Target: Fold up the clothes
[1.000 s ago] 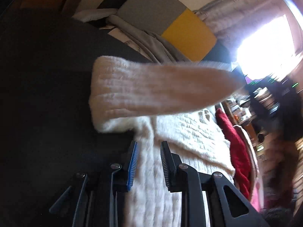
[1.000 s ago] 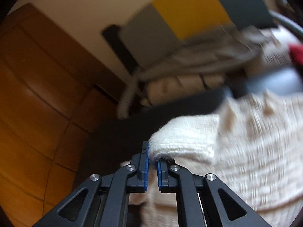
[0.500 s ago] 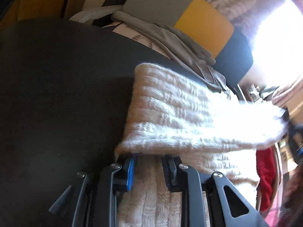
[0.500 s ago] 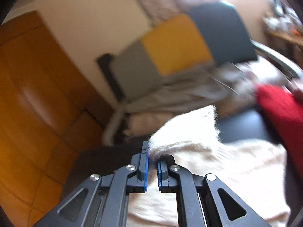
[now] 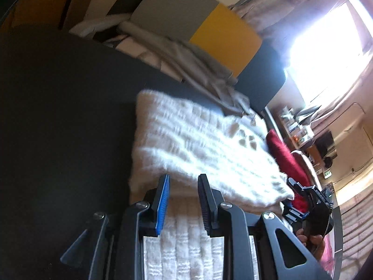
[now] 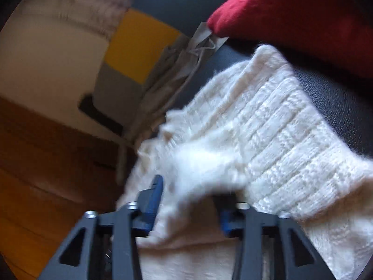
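white knit sweater (image 5: 200, 149) lies on a dark table (image 5: 58, 121) with its sleeve (image 6: 286, 144) folded across the body, and a red garment (image 6: 303, 21) sits at the far edge. right gripper (image 6: 190, 207) is opening, sleeve end loose between the jaws; left gripper (image 5: 183, 200) hangs open over the sweater, gripping nothing. behind is a grey-yellow chair (image 5: 209, 28) draped with grey clothes (image 5: 198, 63), wood panelling (image 6: 35, 163) and a bright window (image 5: 326, 53).

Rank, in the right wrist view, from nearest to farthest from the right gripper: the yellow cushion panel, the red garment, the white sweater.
1. White sweater: between the opening jaws of the right gripper.
2. Red garment: upper right.
3. Yellow cushion panel: upper left, behind.
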Available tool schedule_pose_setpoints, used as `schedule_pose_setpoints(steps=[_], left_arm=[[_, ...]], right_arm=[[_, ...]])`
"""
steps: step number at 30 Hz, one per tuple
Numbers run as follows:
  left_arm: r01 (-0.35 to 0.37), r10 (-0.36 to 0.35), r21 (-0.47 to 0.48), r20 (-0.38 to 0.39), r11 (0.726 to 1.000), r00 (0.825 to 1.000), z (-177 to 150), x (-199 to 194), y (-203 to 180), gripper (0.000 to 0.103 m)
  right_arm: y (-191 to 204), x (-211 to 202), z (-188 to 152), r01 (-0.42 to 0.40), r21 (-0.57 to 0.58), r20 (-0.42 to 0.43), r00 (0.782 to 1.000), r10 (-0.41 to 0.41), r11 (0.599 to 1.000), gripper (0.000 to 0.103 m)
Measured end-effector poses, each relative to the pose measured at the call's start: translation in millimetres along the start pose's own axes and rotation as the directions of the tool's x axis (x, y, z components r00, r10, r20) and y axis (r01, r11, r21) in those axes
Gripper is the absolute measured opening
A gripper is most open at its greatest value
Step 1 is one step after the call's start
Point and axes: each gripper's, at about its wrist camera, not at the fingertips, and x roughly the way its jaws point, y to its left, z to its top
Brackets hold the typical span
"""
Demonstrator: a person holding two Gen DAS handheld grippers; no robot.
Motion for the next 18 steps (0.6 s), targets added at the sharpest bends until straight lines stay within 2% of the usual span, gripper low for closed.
schedule_pose_setpoints(steps=[2, 4, 5, 6, 7, 10, 11, 13, 16, 18], left_arm=[[-0.011, 0.011, -0.004, -0.012, 1.000, 1.000, 5, 5, 0, 0.025], [-0.040, 0.040, 0.003, -0.038, 0.999, 0.998, 8, 14, 1, 0.025], [-0.061, 0.062, 0.010, -0.058, 0.998, 0.996, 10, 21, -1, 0.025], [-0.080, 0.081, 0.015, -0.078, 0.997, 0.994, 9, 27, -3, 0.025], [-0.079, 0.081, 0.025, -0.087, 0.997, 0.993, 8, 30, -5, 0.025], [-0.127, 0.140, 0.121, -0.106, 0.985, 0.985, -1, 35, -16, 0.025], [-0.133, 0.149, 0.128, -0.118, 0.983, 0.982, -3, 36, -15, 0.025], [-0.146, 0.167, 0.143, -0.142, 0.979, 0.976, -7, 38, -15, 0.027], [-0.160, 0.188, 0.163, -0.177, 0.974, 0.966, -13, 40, -15, 0.027], [-0.140, 0.171, 0.169, -0.184, 0.976, 0.968, -12, 33, -18, 0.027]], right_arm=[[-1, 2, 6, 0.002, 0.030, 0.024, 1.000, -0.003, 1.000, 0.048], [-2, 3, 12, 0.003, 0.059, 0.049, 0.999, -0.006, 0.998, 0.033], [6, 6, 15, 0.039, 0.017, 0.046, 0.998, -0.040, 0.999, 0.013], [16, 9, 17, 0.086, -0.044, 0.042, 0.996, -0.084, 0.995, 0.008], [26, 12, 18, 0.132, -0.104, 0.040, 0.991, -0.128, 0.986, 0.008], [62, -1, 22, 0.168, -0.278, 0.134, 0.982, -0.135, 0.946, 0.008], [69, -2, 23, 0.195, -0.330, 0.142, 0.978, -0.156, 0.924, 0.008], [66, 4, 23, 0.250, -0.361, 0.115, 0.968, -0.223, 0.898, 0.008], [35, 7, 19, 0.297, -0.341, 0.093, 0.955, -0.282, 0.892, 0.010], [13, 7, 16, 0.326, -0.325, 0.079, 0.945, -0.318, 0.888, 0.014]])
